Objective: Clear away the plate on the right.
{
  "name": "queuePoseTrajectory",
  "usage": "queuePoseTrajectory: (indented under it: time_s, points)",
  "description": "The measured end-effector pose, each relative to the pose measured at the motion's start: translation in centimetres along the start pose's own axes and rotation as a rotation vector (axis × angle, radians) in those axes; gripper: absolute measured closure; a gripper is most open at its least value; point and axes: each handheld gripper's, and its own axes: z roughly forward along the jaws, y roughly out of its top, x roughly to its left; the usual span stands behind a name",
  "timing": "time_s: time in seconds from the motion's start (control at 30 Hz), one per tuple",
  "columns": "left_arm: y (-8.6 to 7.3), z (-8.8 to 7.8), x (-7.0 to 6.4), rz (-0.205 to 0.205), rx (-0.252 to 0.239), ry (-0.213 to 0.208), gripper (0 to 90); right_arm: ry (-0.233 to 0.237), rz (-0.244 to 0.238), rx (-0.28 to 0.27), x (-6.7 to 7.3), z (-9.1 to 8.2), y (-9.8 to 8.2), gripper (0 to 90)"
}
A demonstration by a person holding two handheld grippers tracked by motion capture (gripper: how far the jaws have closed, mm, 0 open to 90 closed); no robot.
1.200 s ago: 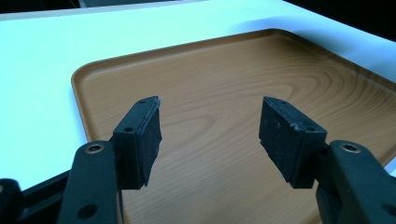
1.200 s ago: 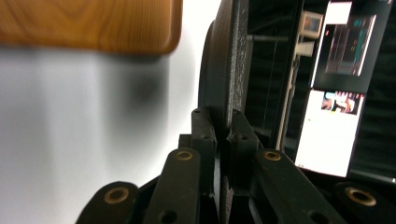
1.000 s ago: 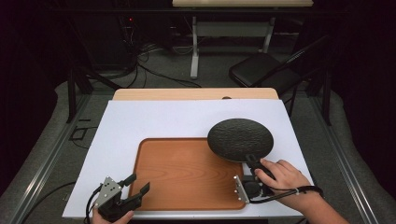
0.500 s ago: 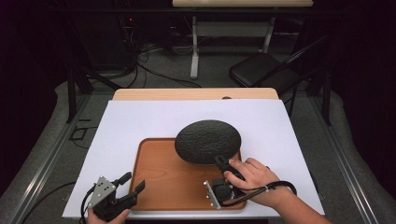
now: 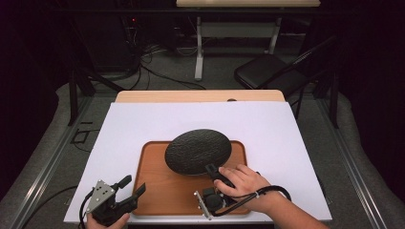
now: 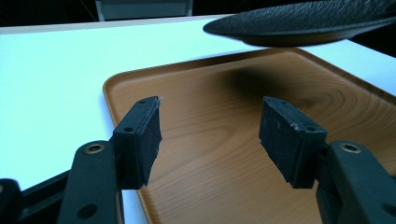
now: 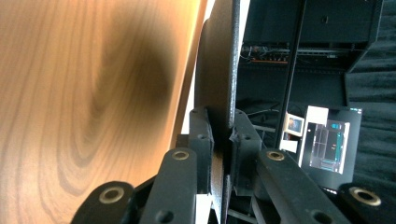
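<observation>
We are holding the plate [image 5: 198,151] by its near rim with the right hand-held gripper [image 5: 213,172]. In the right gripper view, both jaws are pressed against the two faces of the rim, so this gripper is pinching the plate [image 7: 218,70]. The plate is extending away from the gripper toward the far side of the surface [image 5: 143,124], roughly in line with the jaws.

The plate is hanging above the far half of the tray [image 5: 167,191], close to level. In the left gripper view, it [image 6: 303,21] is clear of the wood and is casting a dark shadow onto the tray [image 6: 210,154] beneath it. We are therefore judging that it is not resting on the tray.

The relation governing the coming move is vertical: the tray floor lies directly below the plate, so a placement would call for a straight descent with the rim kept level. The plate is round, so no long axis needs aligning.

We are holding the left hand-held gripper [image 5: 130,187] at the tray's near left corner, jaws spread and pinching nothing. It is standing well apart from the plate, and the right hand [image 5: 241,181] is the nearer one.
</observation>
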Motion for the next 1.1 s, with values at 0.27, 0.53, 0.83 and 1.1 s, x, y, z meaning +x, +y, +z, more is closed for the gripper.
queuePoseTrajectory:
  time_s: [0.27,0.53,0.83,1.1]
  points:
    - [0.0,0.1,-0.1,0.007,0.006,-0.007,38.7,0.026,-0.006,-0.029,1.6,0.9,0.8,81.2]
    - [0.0,0.1,-0.1,0.005,0.004,-0.007,38.7,0.053,-0.011,-0.036,3.2,1.9,1.3,80.4]
    - [-0.1,0.2,-0.1,0.009,0.008,-0.006,38.7,0.063,-0.002,-0.043,4.0,2.3,1.4,81.1]
    - [-0.1,0.2,-0.2,0.009,0.010,-0.008,38.7,0.106,-0.004,-0.041,4.4,2.4,1.5,84.0]
